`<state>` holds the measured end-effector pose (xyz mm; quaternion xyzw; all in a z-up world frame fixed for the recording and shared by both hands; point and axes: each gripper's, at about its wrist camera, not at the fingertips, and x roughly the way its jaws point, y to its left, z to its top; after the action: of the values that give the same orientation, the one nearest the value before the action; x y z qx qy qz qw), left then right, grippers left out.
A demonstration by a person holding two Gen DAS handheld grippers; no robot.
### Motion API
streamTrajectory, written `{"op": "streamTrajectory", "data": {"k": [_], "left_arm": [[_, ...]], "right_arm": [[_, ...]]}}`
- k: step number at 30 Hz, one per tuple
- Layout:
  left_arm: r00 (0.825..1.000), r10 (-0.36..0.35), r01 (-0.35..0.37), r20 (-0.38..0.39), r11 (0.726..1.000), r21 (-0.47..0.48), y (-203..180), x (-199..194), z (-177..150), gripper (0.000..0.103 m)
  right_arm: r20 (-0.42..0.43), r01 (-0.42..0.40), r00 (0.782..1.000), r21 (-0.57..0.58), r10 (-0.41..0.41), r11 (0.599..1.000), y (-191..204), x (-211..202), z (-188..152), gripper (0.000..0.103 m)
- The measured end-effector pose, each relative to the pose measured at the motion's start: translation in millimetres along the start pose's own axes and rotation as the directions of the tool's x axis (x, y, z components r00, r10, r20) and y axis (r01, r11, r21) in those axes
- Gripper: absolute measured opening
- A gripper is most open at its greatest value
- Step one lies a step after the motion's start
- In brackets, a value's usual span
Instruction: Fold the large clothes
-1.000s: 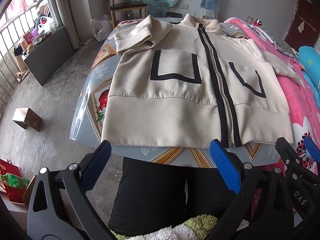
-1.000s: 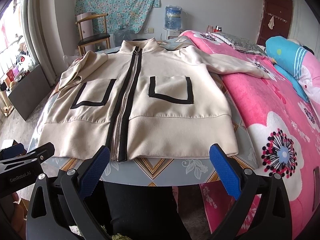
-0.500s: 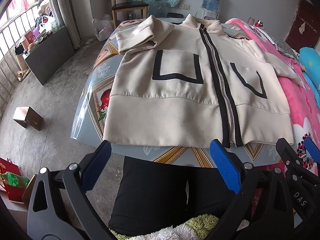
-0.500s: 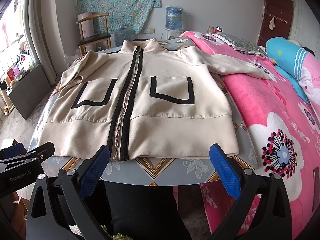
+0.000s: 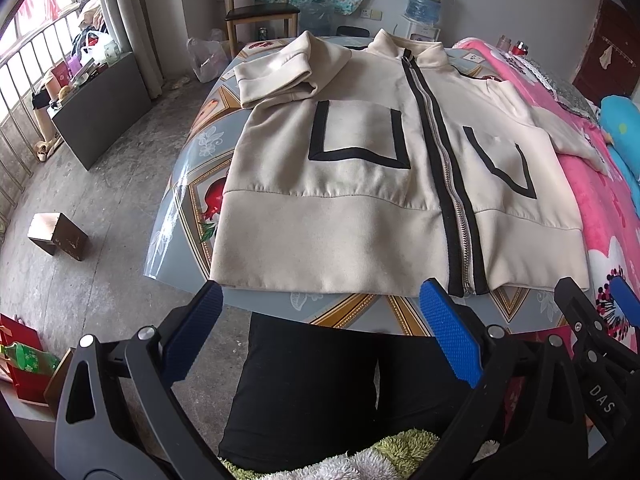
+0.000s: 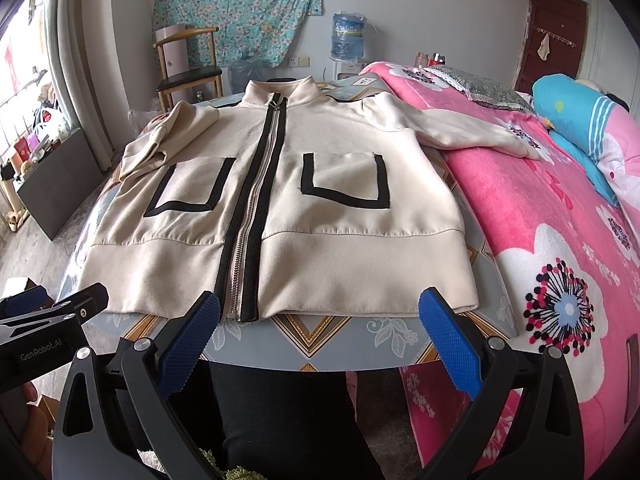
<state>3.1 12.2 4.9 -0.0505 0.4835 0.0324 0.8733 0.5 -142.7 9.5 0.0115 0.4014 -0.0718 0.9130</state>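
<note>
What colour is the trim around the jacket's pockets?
Black, on a cream jacket; clearest in the right wrist view.

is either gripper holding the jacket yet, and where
No, nothing is held. The left gripper and right gripper are both open, short of the jacket hem.

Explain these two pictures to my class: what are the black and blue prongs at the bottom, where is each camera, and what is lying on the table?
There is no robot. A person holds a hand tool in each hand, each ending in a two-finger claw with blue pads. A wide-angle camera on each tool looks forward along its fingers. One picture comes from the left claw, the other from the right claw. Both claws are open and hold nothing. On the table a cream jacket lies flat, zipped up, front side up. One sleeve is folded in; the other sleeve stretches onto the pink bed. The job is folding it.
</note>
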Motion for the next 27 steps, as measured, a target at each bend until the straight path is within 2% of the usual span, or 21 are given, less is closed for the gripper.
{"op": "streamTrajectory", "data": {"k": [27], "left_arm": [[1.0,0.015,-0.015,0.004,1.0,-0.002,9.4,0.6,4.9,0.095]], "right_arm": [[0.008,0.007,1.0,0.001,-0.007,1.0,2.0,0.7,5.6,0.097]]}}
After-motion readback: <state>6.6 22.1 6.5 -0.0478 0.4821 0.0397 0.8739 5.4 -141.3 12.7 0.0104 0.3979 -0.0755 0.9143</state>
